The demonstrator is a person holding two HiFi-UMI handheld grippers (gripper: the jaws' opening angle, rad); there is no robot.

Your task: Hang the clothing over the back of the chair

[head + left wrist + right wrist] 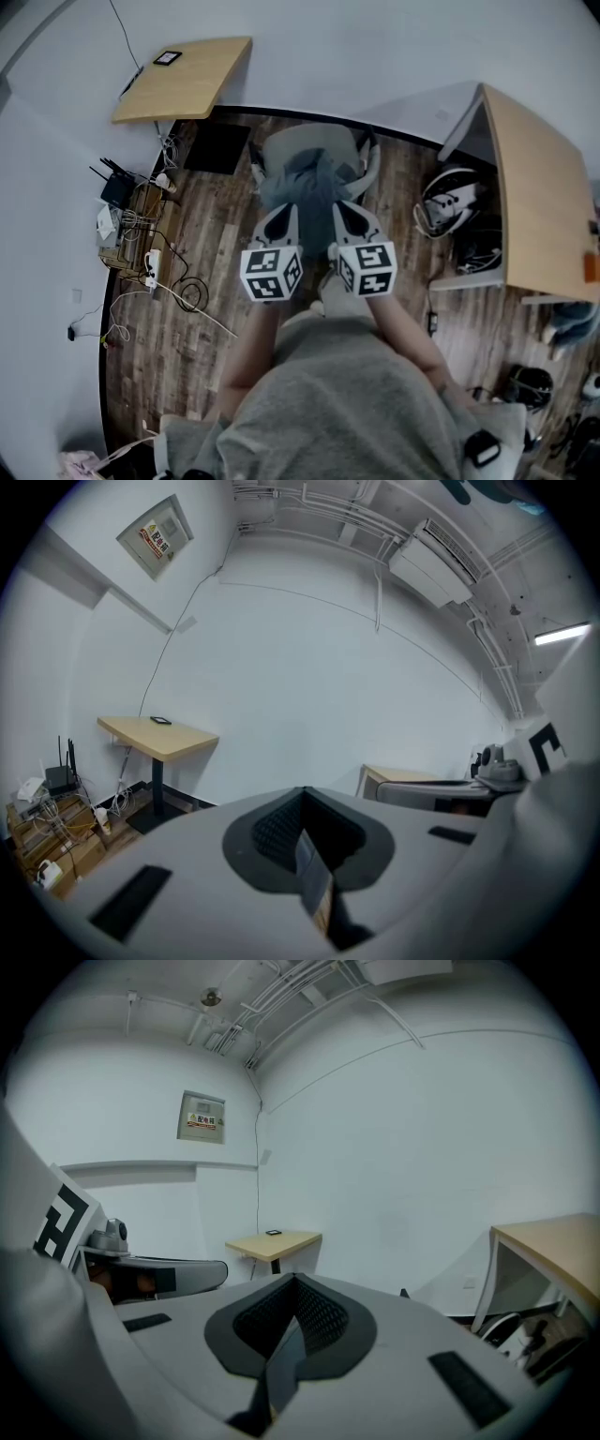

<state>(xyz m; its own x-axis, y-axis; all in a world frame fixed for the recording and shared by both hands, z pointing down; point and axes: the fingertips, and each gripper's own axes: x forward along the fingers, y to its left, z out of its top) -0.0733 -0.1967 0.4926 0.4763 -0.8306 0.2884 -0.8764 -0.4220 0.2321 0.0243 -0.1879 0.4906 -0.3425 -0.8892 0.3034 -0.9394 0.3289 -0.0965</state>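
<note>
In the head view a light grey office chair (pixel 321 142) stands on the wooden floor in front of me. A dark grey-blue garment (pixel 302 184) lies draped over its near side. My left gripper (pixel 284 213) and right gripper (pixel 345 210) are held side by side just over the garment's near edge, both shut. In the left gripper view the left gripper (pixel 302 803) has its jaws together with only a thin slit and no cloth between them. The right gripper (pixel 295 1288) looks the same in the right gripper view. Both point at the white wall.
A wooden table (pixel 187 75) stands at the far left wall and a wooden desk (pixel 539 187) at the right, with a white headset (pixel 450 202) under it. A router and a box of cables (pixel 131 225) and a power strip (pixel 152 267) lie on the floor at the left.
</note>
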